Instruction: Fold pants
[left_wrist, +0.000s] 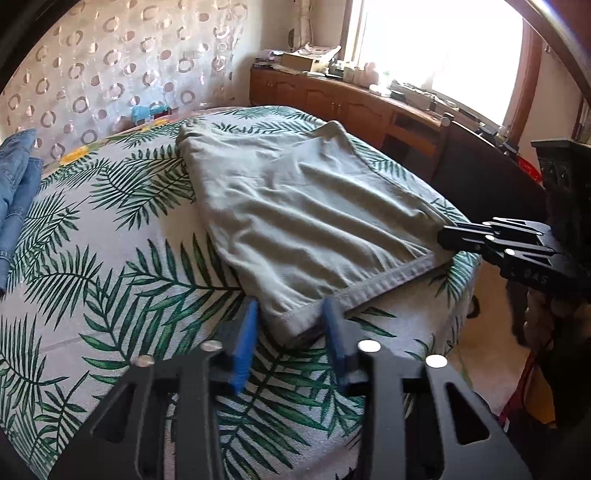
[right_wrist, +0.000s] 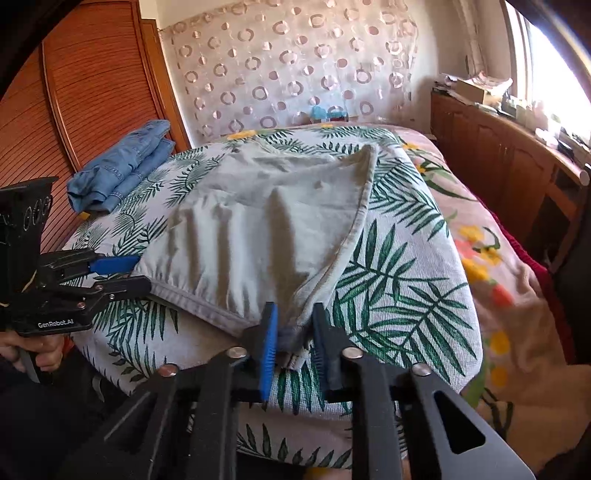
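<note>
Pale grey-green pants (left_wrist: 295, 214) lie folded flat on a leaf-print cover (left_wrist: 110, 258); they also show in the right wrist view (right_wrist: 258, 229). My left gripper (left_wrist: 290, 325) is open, its blue pads either side of the near hem corner. My right gripper (right_wrist: 293, 339) has its pads around the other hem corner, with fabric bunched between them and a gap still showing. In the left wrist view the right gripper (left_wrist: 448, 240) touches the hem at the right. In the right wrist view the left gripper (right_wrist: 142, 275) sits at the hem's left end.
Folded blue jeans (right_wrist: 122, 166) lie at the far left of the bed (right_wrist: 498, 295). A wooden cabinet (left_wrist: 351, 99) with clutter runs under the window. A wooden wardrobe (right_wrist: 92, 92) stands left. A circle-print curtain (right_wrist: 288, 74) hangs behind.
</note>
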